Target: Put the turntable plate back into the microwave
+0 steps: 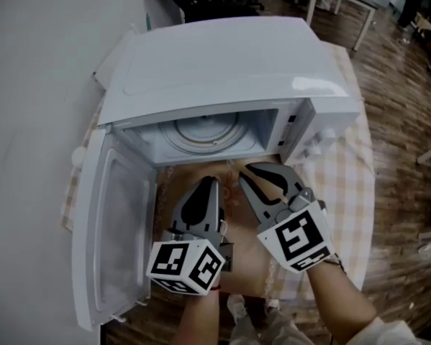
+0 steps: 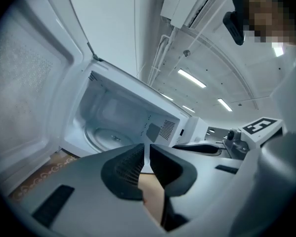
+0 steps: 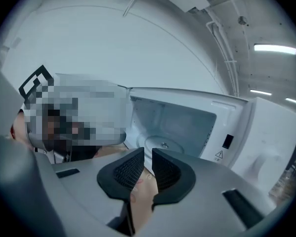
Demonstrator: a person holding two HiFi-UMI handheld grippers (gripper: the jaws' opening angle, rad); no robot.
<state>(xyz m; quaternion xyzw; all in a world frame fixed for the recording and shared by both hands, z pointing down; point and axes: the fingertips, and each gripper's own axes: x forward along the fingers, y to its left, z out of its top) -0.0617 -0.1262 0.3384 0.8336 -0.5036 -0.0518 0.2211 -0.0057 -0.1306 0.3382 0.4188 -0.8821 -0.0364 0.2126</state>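
The white microwave [image 1: 222,63] stands with its door [image 1: 111,228] swung open to the left. The round glass turntable plate [image 1: 201,135] lies flat on the cavity floor; it also shows in the left gripper view [image 2: 105,137] and the right gripper view [image 3: 162,146]. Both grippers hover just in front of the opening, outside the cavity, side by side. My left gripper [image 1: 209,185] [image 2: 147,149] is shut and holds nothing. My right gripper [image 1: 262,172] [image 3: 148,154] has its jaws a narrow gap apart, with nothing between them.
The microwave sits on a table with a checked cloth [image 1: 345,171] and a brown patterned mat [image 1: 244,268] in front of it. The open door blocks the left side. A wall runs along the left, and wooden floor [image 1: 402,121] lies to the right.
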